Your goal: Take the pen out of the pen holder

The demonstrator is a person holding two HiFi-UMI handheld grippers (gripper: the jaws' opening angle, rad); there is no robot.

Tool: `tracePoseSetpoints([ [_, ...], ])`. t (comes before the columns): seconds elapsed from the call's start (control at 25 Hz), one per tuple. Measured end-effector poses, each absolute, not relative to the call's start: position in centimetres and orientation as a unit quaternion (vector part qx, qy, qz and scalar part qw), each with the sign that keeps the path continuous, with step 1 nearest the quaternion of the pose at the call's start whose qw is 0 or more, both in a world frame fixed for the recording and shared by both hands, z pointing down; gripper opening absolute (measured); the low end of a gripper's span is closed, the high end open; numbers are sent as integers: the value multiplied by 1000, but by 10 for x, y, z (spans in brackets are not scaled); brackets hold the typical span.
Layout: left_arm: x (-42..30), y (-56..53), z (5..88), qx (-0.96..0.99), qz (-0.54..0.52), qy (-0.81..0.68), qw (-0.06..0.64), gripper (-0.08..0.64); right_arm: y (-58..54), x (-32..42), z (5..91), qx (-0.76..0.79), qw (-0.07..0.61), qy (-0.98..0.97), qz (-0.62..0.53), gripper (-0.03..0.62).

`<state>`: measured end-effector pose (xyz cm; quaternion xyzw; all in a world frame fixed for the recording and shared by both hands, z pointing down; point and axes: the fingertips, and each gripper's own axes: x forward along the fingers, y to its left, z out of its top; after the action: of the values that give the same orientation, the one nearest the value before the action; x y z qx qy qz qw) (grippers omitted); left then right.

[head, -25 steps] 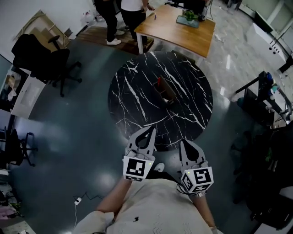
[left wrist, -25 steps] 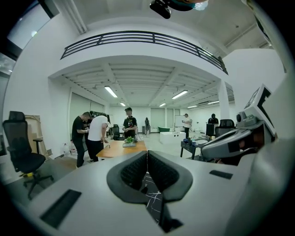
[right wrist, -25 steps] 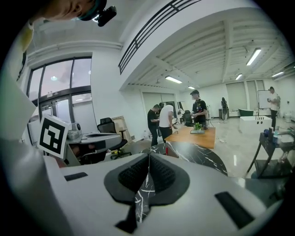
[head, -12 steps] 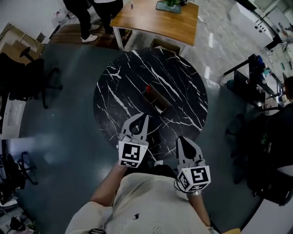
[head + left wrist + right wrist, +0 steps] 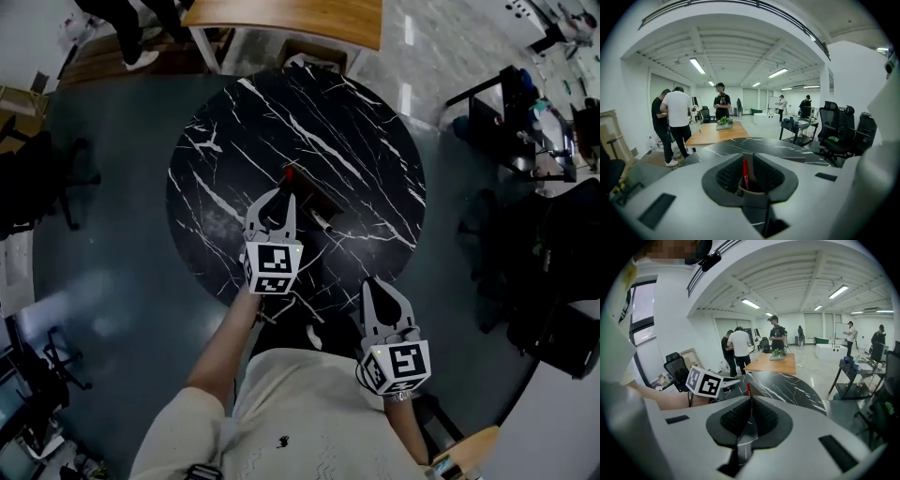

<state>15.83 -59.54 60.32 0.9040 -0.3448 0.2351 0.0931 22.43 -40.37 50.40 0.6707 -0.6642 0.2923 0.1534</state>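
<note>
1. A cream short-sleeved top point(image 5: 319, 422) with a fine knit texture covers the person's torso; a small dark mark sits on its front.
2. The left gripper point(image 5: 275, 197) and right gripper point(image 5: 377, 284) have pale grey shells that taper to points.
3. Each carries a white marker cube point(image 5: 272, 268) printed with black squares.
4. Black ribbed pads point(image 5: 729, 174) line the jaws, set in dark grey surrounds.
5. A thin dark cord point(image 5: 361, 380) loops beside the right cube.
</note>
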Motion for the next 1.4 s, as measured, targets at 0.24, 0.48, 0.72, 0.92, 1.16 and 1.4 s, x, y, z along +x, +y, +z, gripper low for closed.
tracePoseSetpoints([
  [0.24, 180, -622, 669, 902, 285, -301, 120, 89, -416, 211, 519, 661, 169, -664, 307, 18],
  [0.48, 184, -636, 681, 906, 284, -290, 121, 89, -422, 207, 523, 658, 171, -664, 312, 18],
  [0.72, 187, -637, 682, 909, 277, -291, 114, 71, -422, 215, 529, 660, 171, -660, 316, 18],
  [0.92, 182, -630, 667, 910, 263, -304, 101, 67, -424, 213, 524, 655, 166, -668, 310, 18],
  [1.16, 156, -617, 609, 916, 213, -329, 87, 67, -435, 198, 503, 639, 144, -699, 286, 18],
  [1.4, 118, -592, 525, 915, 152, -366, 70, 66, -447, 183, 476, 621, 123, -734, 245, 18],
])
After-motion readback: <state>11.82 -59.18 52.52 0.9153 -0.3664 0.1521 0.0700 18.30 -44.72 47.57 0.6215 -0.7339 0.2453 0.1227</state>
